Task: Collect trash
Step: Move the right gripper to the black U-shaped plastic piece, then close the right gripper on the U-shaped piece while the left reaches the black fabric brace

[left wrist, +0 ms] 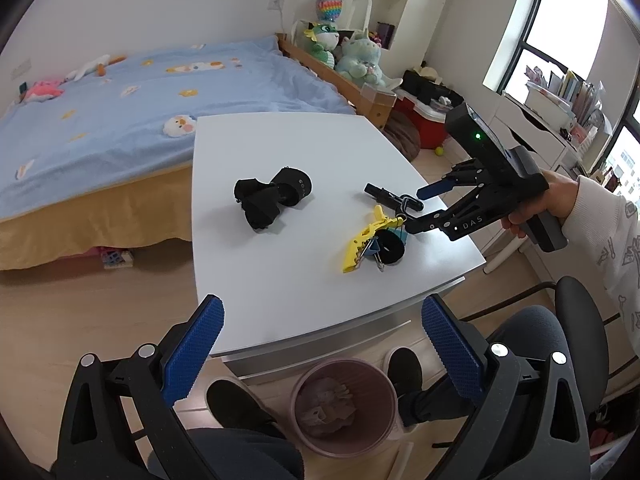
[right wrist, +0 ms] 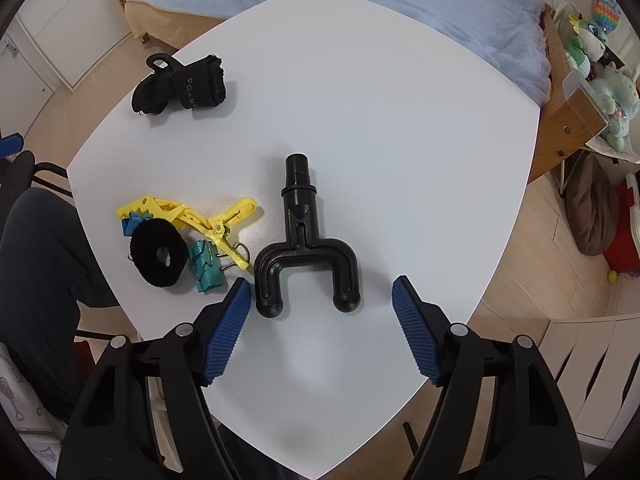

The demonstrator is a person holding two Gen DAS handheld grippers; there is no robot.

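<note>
A black Y-shaped plastic fitting (right wrist: 306, 250) lies on the white table (right wrist: 380, 120), its two prongs just in front of my open right gripper (right wrist: 322, 300). Left of it lie a yellow clamp (right wrist: 200, 220), a black foam ring (right wrist: 159, 258) and teal binder clips (right wrist: 206, 266). A black rolled strap (right wrist: 182, 86) lies farther back left. In the left wrist view my left gripper (left wrist: 322, 320) is open and empty at the table's near edge, above a pink trash bin (left wrist: 344, 404) holding crumpled paper. The right gripper (left wrist: 420, 210) shows there over the fitting (left wrist: 390, 196).
A bed with a blue cover (left wrist: 120, 104) stands beyond the table. Plush toys (left wrist: 360, 60) sit on its wooden end. A black chair (left wrist: 576, 320) and white drawers (left wrist: 536, 128) are at the right. The person's legs and feet (left wrist: 236, 404) flank the bin.
</note>
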